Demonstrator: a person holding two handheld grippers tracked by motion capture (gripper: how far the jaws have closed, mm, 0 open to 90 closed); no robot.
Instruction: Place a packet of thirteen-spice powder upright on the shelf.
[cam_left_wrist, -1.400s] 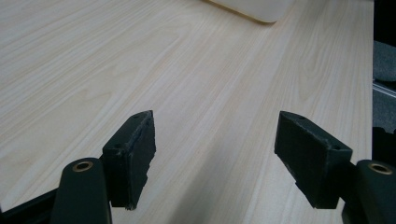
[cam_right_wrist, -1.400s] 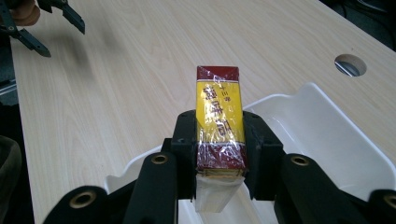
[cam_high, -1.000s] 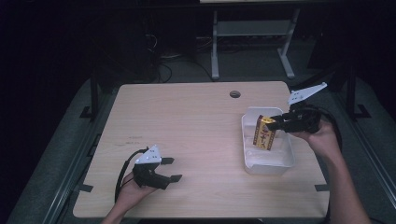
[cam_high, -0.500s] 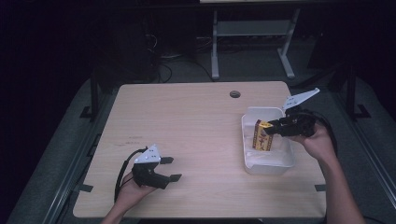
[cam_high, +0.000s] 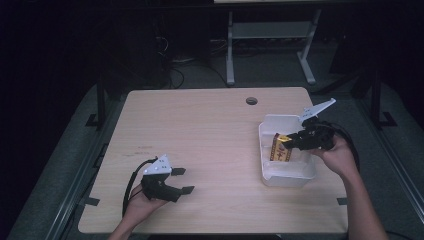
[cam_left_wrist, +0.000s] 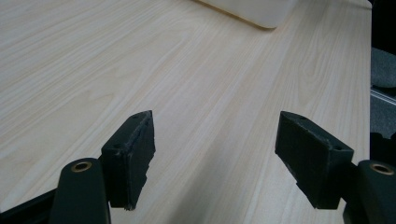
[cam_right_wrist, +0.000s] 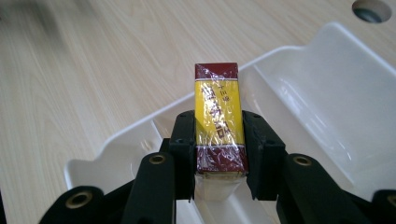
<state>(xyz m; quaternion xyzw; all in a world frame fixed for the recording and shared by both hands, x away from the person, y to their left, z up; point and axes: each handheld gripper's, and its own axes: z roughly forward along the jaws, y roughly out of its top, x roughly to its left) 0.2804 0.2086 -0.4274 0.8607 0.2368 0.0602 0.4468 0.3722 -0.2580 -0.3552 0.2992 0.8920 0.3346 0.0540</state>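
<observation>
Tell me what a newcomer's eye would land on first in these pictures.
The yellow and maroon wrapped packet stands out first, clamped between the jaws of the right gripper over the white plastic tray at the right side of the pale wooden table. After that comes the left gripper, jaws open and holding nothing, near the table's front left edge.

red lettering on the yellow-and-maroon packet (cam_right_wrist: 219, 122), too creased under the wrap to read
</observation>
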